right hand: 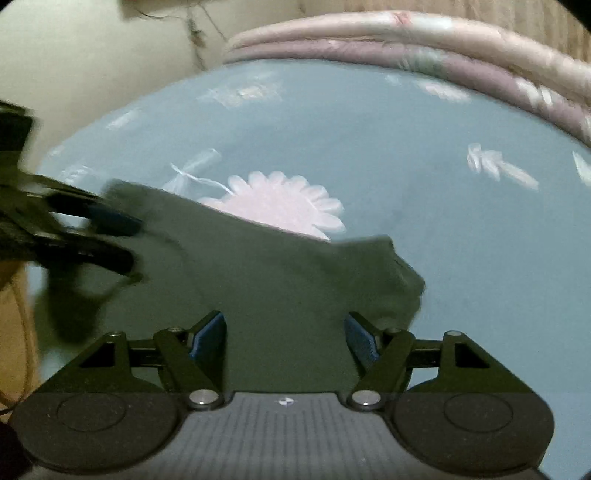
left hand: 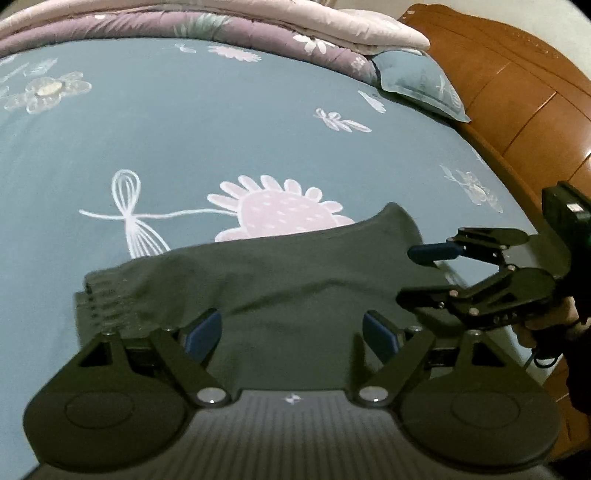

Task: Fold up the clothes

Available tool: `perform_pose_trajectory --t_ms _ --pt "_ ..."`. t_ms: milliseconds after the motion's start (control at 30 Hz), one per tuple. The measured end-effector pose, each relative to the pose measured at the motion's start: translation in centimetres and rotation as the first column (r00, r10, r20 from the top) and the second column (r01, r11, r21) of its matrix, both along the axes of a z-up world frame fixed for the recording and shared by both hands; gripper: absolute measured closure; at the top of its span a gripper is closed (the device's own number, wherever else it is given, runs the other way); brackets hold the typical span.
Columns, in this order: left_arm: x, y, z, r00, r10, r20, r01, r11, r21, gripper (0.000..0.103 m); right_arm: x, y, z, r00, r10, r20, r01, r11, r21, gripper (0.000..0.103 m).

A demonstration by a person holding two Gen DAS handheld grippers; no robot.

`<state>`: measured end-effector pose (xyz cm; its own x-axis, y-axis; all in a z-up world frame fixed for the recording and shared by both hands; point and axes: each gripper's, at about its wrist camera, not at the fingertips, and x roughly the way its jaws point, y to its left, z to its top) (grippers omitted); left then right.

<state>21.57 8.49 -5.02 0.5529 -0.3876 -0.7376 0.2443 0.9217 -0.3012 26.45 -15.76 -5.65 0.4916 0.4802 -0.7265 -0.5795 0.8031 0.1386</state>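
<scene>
- A bed sheet (left hand: 221,140), blue-grey with white and pink flower prints, is covering the bed.
- A pink flower print (left hand: 273,210) is showing near the sheet's middle.
- A folded quilt (left hand: 229,22), purple and pale pink, is lying along the far edge of the bed.
- A blue pillow (left hand: 421,85) is resting just beside the quilt's end.
- A wooden headboard (left hand: 517,81) is standing behind the pillow.

Hidden or unclear, as we log it: dark green garment (left hand: 280,280), near edge covered by left gripper (left hand: 291,332); left gripper motion-blurred in right wrist view; pillow (left hand: 421,85) partly under quilt (left hand: 258,33).
</scene>
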Motion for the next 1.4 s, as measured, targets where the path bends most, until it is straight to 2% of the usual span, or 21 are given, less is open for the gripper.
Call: perform_pose_trajectory --t_ms 33,133,233,333,400,500,533,633,700,800,833,900,1067,1100,1167,1267,1400 --pt "-0.5 0.2 0.6 1.000 -0.019 0.023 0.019 1.000 -0.004 0.019 -0.5 0.2 0.6 1.000 0.004 0.008 -0.004 1.000 -0.009 0.026" --pt "-1.6 1.3 1.2 0.999 -0.045 0.014 0.045 0.999 -0.024 0.018 -2.1 0.6 2.3 0.999 0.029 0.035 -0.028 0.999 -0.031 0.022" --pt "-2.3 2.9 -1.0 0.996 -0.029 -0.087 0.030 1.000 0.007 0.020 -3.3 0.9 2.4 0.999 0.041 0.011 -0.040 0.998 -0.040 0.020" --pt "-2.9 3.6 -0.2 0.995 -0.055 -0.085 0.052 0.998 -0.036 0.019 -4.0 1.2 1.7 1.000 0.019 -0.016 -0.021 0.996 -0.083 0.020" --pt "-2.3 3.2 1.2 0.997 -0.065 -0.041 0.062 0.996 -0.062 0.019 -4.8 1.4 1.7 1.000 0.012 -0.018 -0.014 0.994 -0.104 0.020" --pt "-0.2 1.3 2.2 0.989 -0.149 0.006 0.148 0.975 -0.166 0.018 -5.4 1.7 2.3 1.000 0.009 -0.014 -0.010 0.996 -0.087 0.020" --pt "0.6 0.4 2.1 0.983 -0.184 0.013 0.183 0.967 -0.179 0.018 -5.5 1.8 2.3 1.000 0.001 -0.013 -0.002 0.996 -0.089 0.020" --pt "2.4 -2.2 0.7 0.963 -0.270 0.011 0.267 0.947 -0.178 0.018 -5.9 2.0 2.1 1.000 -0.020 -0.009 0.019 0.994 -0.107 0.020" --pt "4.0 -3.3 -1.7 0.956 -0.284 -0.070 0.269 0.948 -0.169 0.018 -6.3 2.0 2.2 1.000 -0.023 -0.003 0.022 0.993 -0.114 0.020" --pt "4.7 -3.6 -1.8 0.947 -0.311 -0.079 0.297 0.943 -0.152 0.015 -7.2 1.7 2.0 0.999 -0.030 -0.011 0.028 0.991 -0.131 0.020" --pt "4.6 -3.7 -1.0 0.947 -0.312 -0.077 0.299 0.944 -0.141 0.016 -7.4 1.6 1.9 0.999 -0.034 -0.013 0.032 0.990 -0.139 0.020" --pt "4.2 -3.6 0.6 0.945 -0.326 -0.019 0.320 0.936 -0.144 0.015 -7.8 1.5 1.8 0.999 -0.041 -0.015 0.039 0.988 -0.146 0.020" --pt "5.5 -3.8 -1.8 0.956 -0.286 -0.064 0.280 0.956 -0.092 0.016 -8.3 1.4 1.6 0.998 -0.061 -0.015 0.058 0.991 -0.120 0.019" --pt "5.4 -3.9 -1.8 0.956 -0.291 -0.039 0.286 0.953 -0.102 0.015 -8.2 1.5 1.6 0.998 -0.061 -0.018 0.059 0.992 -0.116 0.019" --pt "5.3 -3.9 -0.8 0.956 -0.290 -0.049 0.284 0.954 -0.093 0.015 -8.2 1.7 1.8 0.998 -0.058 -0.015 0.055 0.992 -0.115 0.019" --pt "4.0 -2.4 1.2 0.966 -0.257 -0.013 0.255 0.962 -0.096 0.015 -8.6 1.9 2.9 1.000 -0.025 0.005 0.025 0.994 -0.103 0.019" --pt "2.7 1.2 2.5 0.994 -0.108 -0.029 0.106 0.992 -0.074 0.015 -8.5 3.0 4.4 0.997 0.073 0.026 -0.072 0.997 -0.032 0.019"
